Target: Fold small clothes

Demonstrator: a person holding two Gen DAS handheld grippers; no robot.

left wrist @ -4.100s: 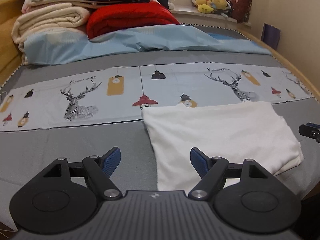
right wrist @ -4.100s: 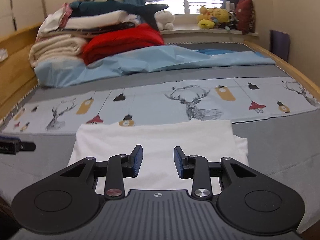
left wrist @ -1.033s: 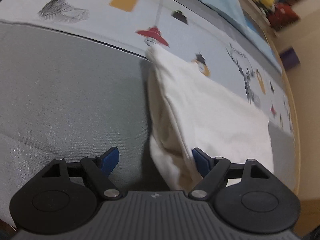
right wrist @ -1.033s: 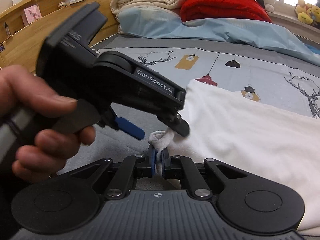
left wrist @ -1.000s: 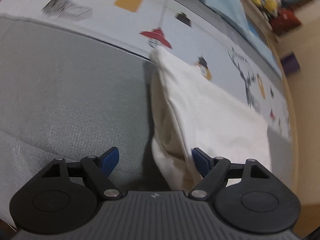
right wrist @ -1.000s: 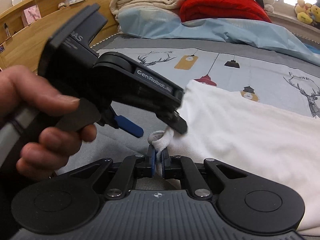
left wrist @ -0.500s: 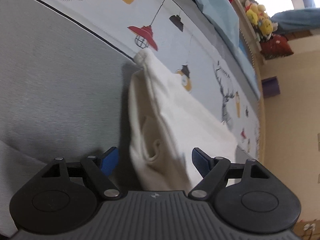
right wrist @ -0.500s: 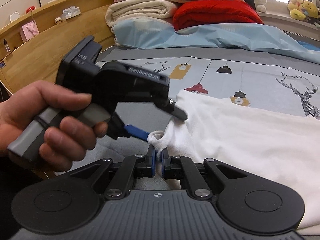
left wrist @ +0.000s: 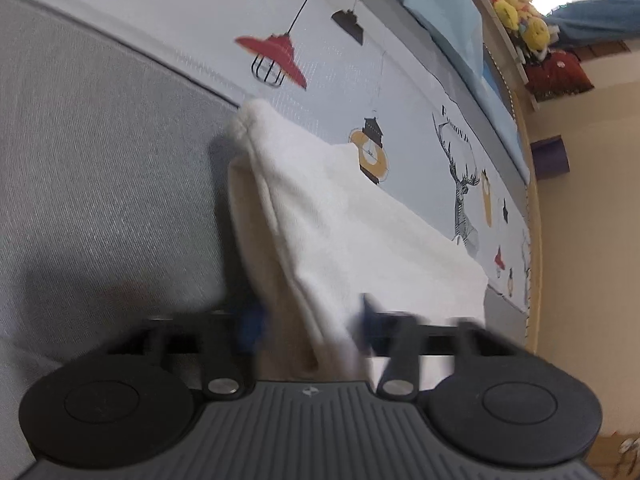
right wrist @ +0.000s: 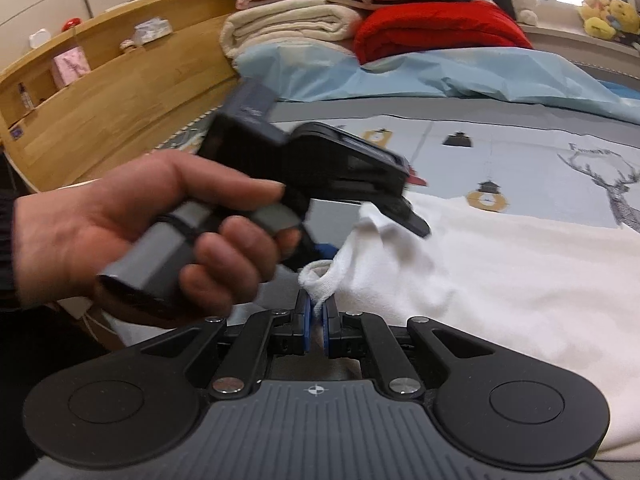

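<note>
Since a second ago: left gripper [left wrist: 310,326] has shifted along the raised edge of the white garment [left wrist: 352,232], and its jaws, then wide, are now closing with a fold of that cloth between them; motion blur hides whether the pads already press it.

Right gripper [right wrist: 316,320]: jaws nearly together, pinching a bunched corner of the white garment [right wrist: 500,276], as before.

White garment: lies on the bed [left wrist: 104,184], mostly flat, its far edge overlapping the printed sheet [left wrist: 400,92] with deer and lantern motifs; near corner lifted and bunched.

Left hand [right wrist: 132,236], seen from the right wrist: wraps the grey handle of the left gripper [right wrist: 376,236], which points down at the garment's raised edge.

Background, right wrist view: light blue sheet [right wrist: 420,74], red blanket [right wrist: 436,28], folded cream blankets [right wrist: 288,24], wooden headboard [right wrist: 120,112], yellow plush toys [right wrist: 604,18] on the window ledge.
</note>
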